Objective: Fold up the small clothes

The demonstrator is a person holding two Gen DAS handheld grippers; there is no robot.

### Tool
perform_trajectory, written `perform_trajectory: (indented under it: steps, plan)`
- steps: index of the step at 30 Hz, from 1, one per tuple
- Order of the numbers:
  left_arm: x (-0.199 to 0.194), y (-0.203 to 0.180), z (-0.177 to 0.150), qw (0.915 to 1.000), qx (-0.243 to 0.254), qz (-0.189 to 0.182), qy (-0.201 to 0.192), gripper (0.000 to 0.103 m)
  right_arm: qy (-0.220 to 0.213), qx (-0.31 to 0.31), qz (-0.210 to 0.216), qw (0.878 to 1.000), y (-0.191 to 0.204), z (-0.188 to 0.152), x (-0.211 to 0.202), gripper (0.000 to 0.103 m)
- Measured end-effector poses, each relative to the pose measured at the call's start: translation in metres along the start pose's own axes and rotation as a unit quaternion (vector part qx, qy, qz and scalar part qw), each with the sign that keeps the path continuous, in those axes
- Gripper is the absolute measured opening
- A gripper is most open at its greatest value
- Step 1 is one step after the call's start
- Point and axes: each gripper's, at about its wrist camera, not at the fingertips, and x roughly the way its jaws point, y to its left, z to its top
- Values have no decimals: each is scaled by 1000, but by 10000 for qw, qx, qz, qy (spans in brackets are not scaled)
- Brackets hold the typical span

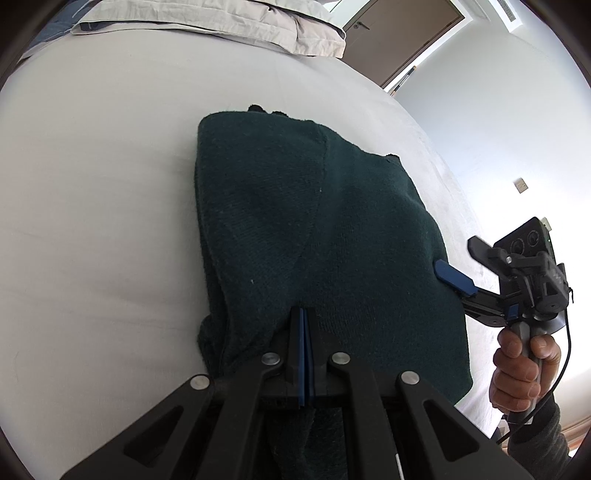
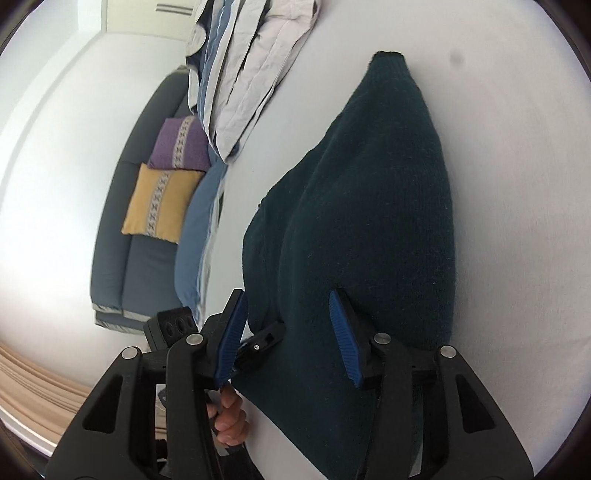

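Observation:
A dark green knitted sweater (image 1: 314, 221) lies folded on the white bed, one end trailing off toward me under the left gripper. My left gripper (image 1: 303, 314) is shut at the sweater's near edge, and the cloth bunches around its tips. Seen from the right wrist, the sweater (image 2: 369, 221) stretches away, and the left gripper (image 2: 264, 339) meets its near left edge. My right gripper (image 2: 287, 295) stands open over that near end, one blue pad lying on the knit, the other off its edge. In the left wrist view the right gripper (image 1: 456, 254) sits at the sweater's right edge.
The white sheet (image 1: 110, 184) stretches wide to the left of the sweater. Folded grey bedding (image 1: 221, 22) lies at the head of the bed. A dark sofa with a purple cushion and a yellow cushion (image 2: 162, 199) stands beside the bed. A hand (image 1: 524, 369) holds the right gripper's handle.

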Motion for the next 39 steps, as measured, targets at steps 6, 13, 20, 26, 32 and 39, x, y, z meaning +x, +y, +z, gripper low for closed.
perform_trajectory:
  steps: [6,13,20,26,32,39]
  plan:
    - [1,2,1,10000,-38,-35,18,7,-39,-229,-29,9997,15,-25,-17,42]
    - [1,2,1,10000,-94,16,22,7,471,-525,-387,9968,10,-79,-15,55]
    - [-38,10,6,9984,-463,-280,-147,12,158,-704,-174,9972,23,-88,-45,55]
    - [-66,35,20,9959,-756,-209,-447,55,-378,-522,-334,9974,12,-69,-92,64]
    - [-29,70,28,9891,-1359,-563,62,55,-301,203,-535,9979,-31,-46,-93,64]
    - [-34,81,37,9856,-1586,-584,-97,57,-144,500,-457,9976,-60,-25,-65,63]
